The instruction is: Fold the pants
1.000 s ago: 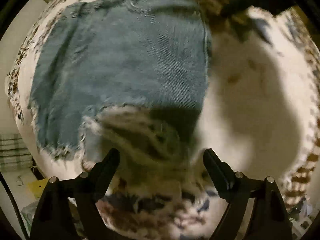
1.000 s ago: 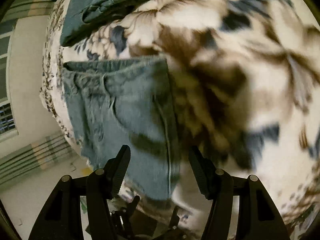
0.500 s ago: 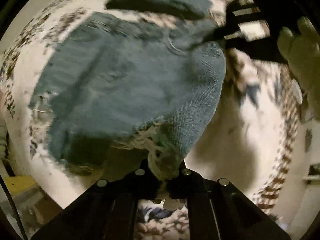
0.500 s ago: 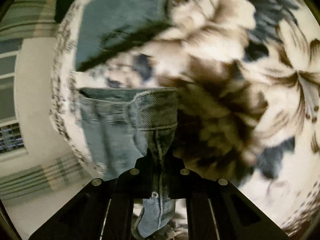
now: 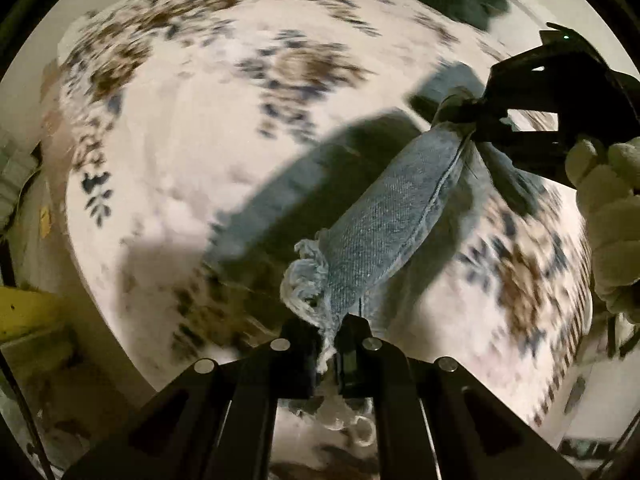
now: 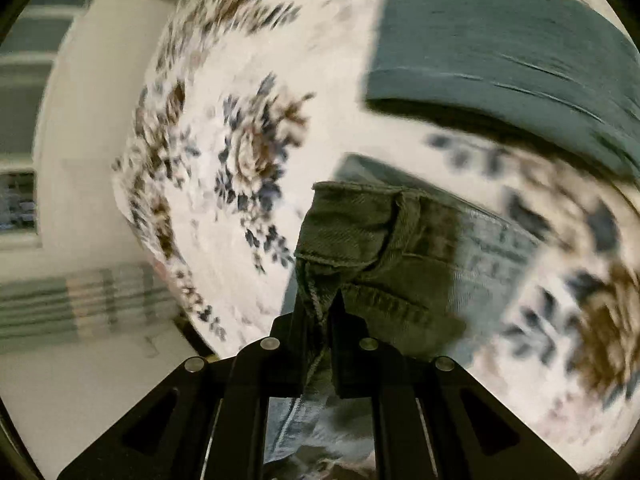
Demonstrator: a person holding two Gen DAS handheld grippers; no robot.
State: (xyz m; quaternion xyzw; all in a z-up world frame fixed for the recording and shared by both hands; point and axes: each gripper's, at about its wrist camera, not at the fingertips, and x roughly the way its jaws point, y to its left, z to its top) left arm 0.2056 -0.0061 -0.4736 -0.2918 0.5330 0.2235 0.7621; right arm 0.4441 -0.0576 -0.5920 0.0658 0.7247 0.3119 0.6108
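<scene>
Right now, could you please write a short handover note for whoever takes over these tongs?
Left tongs: shut on the frayed hem of the denim shorts.
Right tongs: shut on the shorts' waistband end.
Shorts hang stretched between both, lifted above the floral blanket; another folded denim piece lies further back.
Done: both ends gripped and raised. Left: lay down, fold, release.

Pants (image 5: 384, 224): woven denim, frayed hem. Blanket (image 5: 192, 128): soft matt floral cloth. Left tool (image 5: 329, 344): matt black plastic.
</scene>
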